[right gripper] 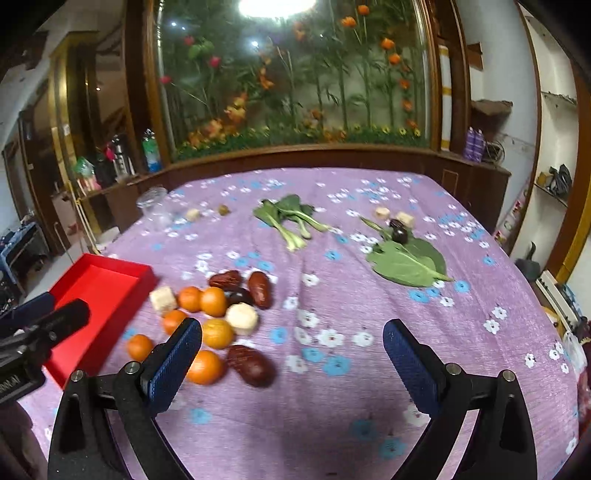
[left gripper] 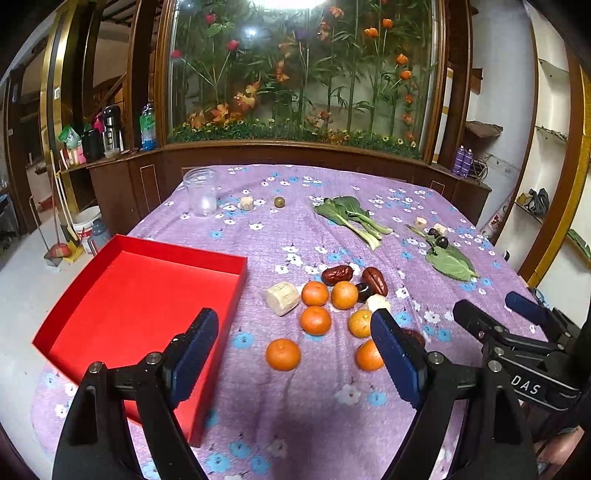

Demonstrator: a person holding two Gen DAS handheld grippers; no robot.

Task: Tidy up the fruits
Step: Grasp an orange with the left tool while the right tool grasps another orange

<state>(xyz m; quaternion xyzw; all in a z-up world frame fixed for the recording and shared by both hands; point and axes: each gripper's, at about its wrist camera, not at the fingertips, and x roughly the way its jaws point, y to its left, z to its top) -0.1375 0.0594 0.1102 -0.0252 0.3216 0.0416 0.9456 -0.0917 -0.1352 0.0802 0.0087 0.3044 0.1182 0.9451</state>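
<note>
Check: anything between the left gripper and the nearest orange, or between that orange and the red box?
Nothing visible. The left gripper is open, with the nearest orange on bare cloth ahead. The red box lies open-topped to its left; only its low wall intervenes.

A bright lamp glare (right gripper: 277, 7) blows out white far ahead of and above each claw, reflected in the glass panel (left gripper: 295, 70). The right wrist view is motion-blurred, smearing the oranges (right gripper: 212, 301); the left is sharp. Fisheye bending curves both pictures' dark, vignetted edges.
</note>
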